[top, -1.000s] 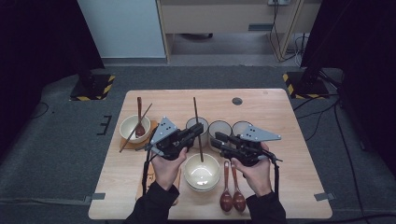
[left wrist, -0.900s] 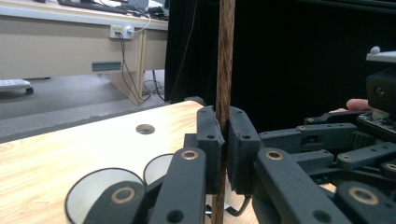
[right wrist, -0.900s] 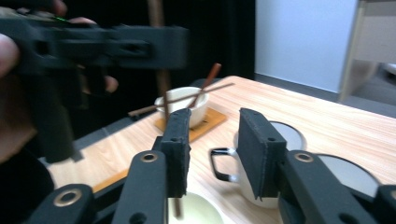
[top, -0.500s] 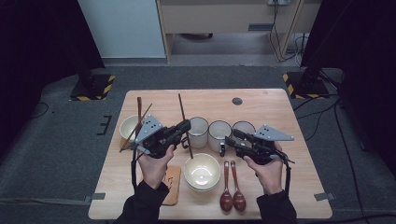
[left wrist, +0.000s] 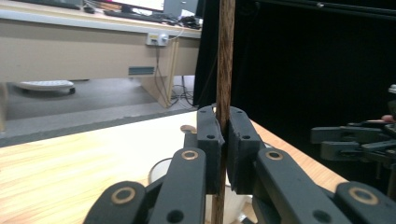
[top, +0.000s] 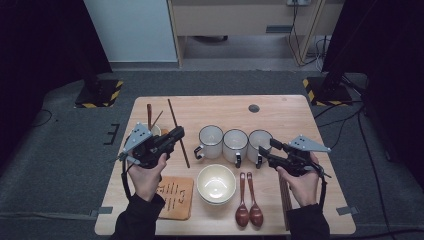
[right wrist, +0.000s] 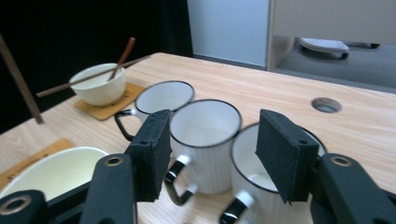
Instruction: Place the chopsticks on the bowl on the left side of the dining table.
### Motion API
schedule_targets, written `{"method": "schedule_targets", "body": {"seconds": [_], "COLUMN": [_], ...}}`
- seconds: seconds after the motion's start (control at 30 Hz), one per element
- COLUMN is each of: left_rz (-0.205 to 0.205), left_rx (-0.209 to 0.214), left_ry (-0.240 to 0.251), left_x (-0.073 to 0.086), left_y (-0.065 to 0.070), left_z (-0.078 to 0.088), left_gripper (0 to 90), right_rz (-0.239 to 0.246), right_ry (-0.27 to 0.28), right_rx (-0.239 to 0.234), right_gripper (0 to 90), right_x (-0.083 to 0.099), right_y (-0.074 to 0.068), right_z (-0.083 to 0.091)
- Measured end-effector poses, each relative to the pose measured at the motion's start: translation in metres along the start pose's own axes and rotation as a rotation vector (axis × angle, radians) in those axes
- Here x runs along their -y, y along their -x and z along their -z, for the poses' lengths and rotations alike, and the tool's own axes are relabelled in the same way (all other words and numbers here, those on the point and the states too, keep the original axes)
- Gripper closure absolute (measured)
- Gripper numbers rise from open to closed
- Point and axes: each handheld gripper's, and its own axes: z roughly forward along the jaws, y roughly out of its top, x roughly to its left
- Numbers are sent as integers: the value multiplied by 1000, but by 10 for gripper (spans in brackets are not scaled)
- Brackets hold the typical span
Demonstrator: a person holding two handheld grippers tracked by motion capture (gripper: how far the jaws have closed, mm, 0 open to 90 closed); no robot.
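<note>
The left claw was clamped mid-shaft on a thin, stiff, dark wooden chopstick, light but apt to pivot, while the right claw, at three o'clock, had just been opening, empty.

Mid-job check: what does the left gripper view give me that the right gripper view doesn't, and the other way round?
Left gripper view: the left tool shut on the upright chopstick, with the right tool off to the side. Right gripper view: its own jaws, which have just been opening with nothing between them, the three mugs in a row, the far bowl on its coaster, and the hole in the tabletop. Shared: the wooden table and the held chopstick.
</note>
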Motion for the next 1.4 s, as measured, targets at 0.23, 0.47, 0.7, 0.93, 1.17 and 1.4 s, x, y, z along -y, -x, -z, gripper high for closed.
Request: {"method": "schedule_targets", "body": {"seconds": [0.23, 0.47, 0.7, 0.93, 1.17, 1.4], "left_rz": [2, 13, 6, 5, 9, 13], "left_rx": [-43, -80, -116, -162, -202, -238], "left_ry": [-20, -33, -42, -56, -85, -107], "left_x": [5, 7, 5, 2, 4, 6], "left_y": [-18, -34, -45, -59, -75, -90], "left_z": [11, 19, 27, 33, 37, 38], "left_gripper": [842, 842, 842, 842, 843, 843], "right_rz": [-6, -16, -27, -34, -48, -71], "right_ry": [-9, -39, -62, -82, -106, -149], "right_rx": [44, 111, 150, 197, 243, 285], "right_gripper": [406, 336, 317, 278, 263, 264], "right_x": [6, 17, 28, 38, 50, 63], "right_y": [13, 28, 41, 54, 68, 78], "right_z": [5, 9, 12, 18, 23, 25]}}
